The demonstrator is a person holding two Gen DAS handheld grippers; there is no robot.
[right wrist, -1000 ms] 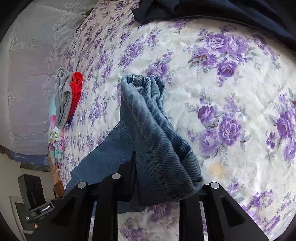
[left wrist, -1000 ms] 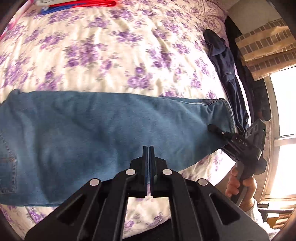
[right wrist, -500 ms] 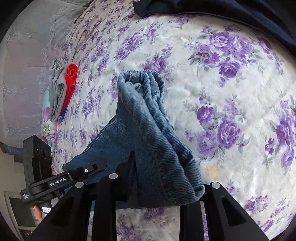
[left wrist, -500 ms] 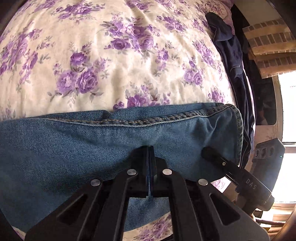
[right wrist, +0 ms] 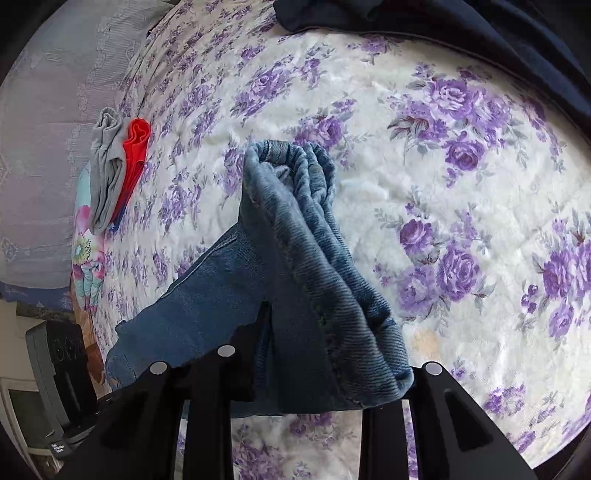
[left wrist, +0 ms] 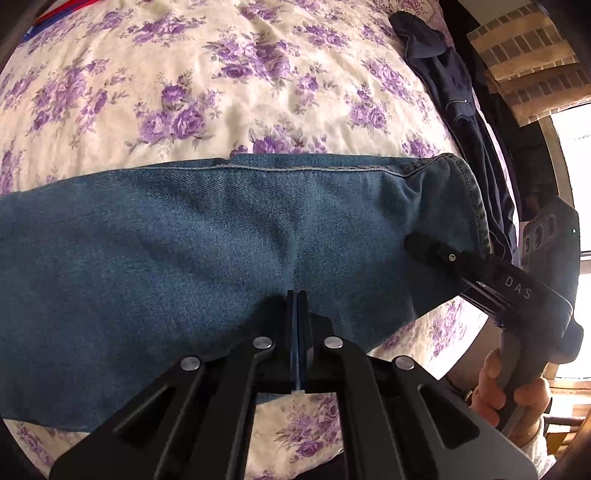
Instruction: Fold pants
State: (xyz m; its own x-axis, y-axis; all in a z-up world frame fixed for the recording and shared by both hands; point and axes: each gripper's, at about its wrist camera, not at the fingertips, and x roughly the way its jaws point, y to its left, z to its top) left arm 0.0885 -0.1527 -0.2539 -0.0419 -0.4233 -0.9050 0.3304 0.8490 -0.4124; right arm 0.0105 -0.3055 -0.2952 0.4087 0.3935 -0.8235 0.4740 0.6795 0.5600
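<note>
Blue jeans (left wrist: 221, 236) lie stretched across the flowered bedspread (left wrist: 221, 85), hem end at the right. My left gripper (left wrist: 297, 299) is shut, its fingertips pinching the near edge of the jeans leg. My right gripper (left wrist: 417, 242) shows in the left wrist view at the hem, shut on the jeans. In the right wrist view the bunched hem (right wrist: 310, 258) fills the gap between the fingers and hides the tips. The rest of the leg trails to the lower left (right wrist: 192, 317).
A dark navy garment (left wrist: 454, 96) lies along the bed's right edge; it also shows in the right wrist view (right wrist: 443, 22). Folded grey and red clothes (right wrist: 118, 166) sit at the far side of the bed. A window lies beyond the right edge.
The left gripper closed in on the jeans leg near the hem, then backed off slightly. The right gripper kept its hold on the hem and lifted a little.
</note>
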